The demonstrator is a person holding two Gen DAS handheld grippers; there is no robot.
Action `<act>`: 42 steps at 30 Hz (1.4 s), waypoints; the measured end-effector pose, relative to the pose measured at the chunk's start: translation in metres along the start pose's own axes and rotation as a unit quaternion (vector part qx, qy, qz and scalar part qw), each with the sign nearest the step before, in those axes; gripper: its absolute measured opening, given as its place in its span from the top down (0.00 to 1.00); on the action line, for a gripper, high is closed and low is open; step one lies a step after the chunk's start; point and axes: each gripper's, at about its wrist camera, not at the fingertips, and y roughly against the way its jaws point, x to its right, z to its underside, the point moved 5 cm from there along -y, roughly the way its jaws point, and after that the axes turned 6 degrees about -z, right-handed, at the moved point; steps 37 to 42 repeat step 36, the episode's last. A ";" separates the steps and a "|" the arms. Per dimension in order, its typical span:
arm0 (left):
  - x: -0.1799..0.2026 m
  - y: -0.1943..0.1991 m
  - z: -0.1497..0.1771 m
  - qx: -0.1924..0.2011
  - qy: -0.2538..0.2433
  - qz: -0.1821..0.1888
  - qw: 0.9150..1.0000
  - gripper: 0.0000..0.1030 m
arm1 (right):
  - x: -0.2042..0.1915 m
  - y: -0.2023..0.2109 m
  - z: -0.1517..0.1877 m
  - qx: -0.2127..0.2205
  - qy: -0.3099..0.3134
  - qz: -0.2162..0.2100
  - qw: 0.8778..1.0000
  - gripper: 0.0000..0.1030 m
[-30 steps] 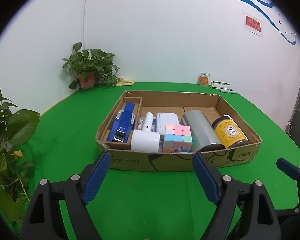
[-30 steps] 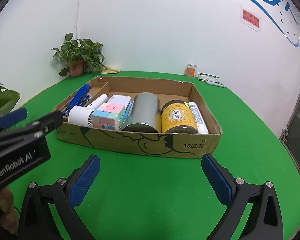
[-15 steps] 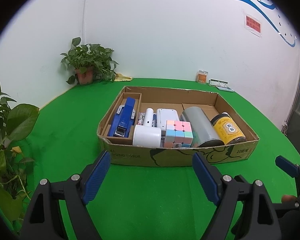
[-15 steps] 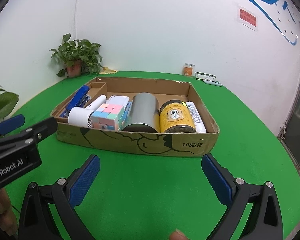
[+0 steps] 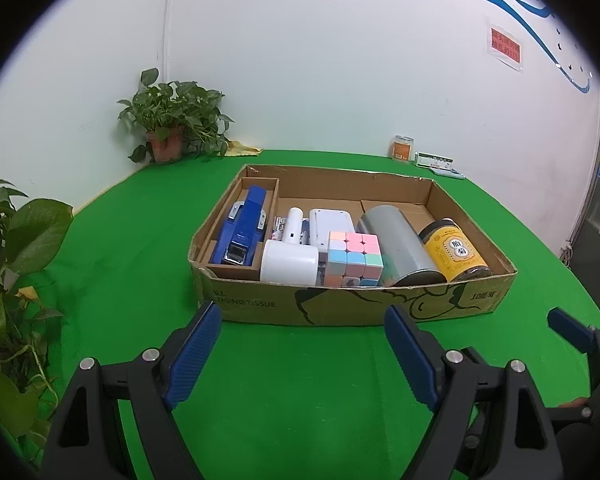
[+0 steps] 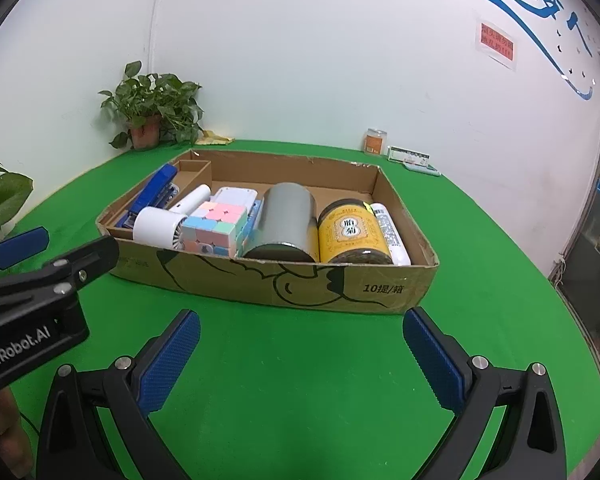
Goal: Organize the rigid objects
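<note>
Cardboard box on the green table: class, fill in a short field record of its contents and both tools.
container: cardboard box on green table
left compartment: blue stapler
main section, left to right: white fan, pastel cube, grey cylinder, yellow-label jar, white tube
left tool: open, empty
right tool: open, empty

Bright even room light, soft small shadows, sharp middle, curved bent edges, dark round corners
</note>
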 end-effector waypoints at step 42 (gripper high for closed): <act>-0.005 -0.011 0.003 0.008 -0.014 -0.032 0.999 0.18 | -0.009 -0.020 0.005 -0.019 -0.009 0.010 1.000 0.01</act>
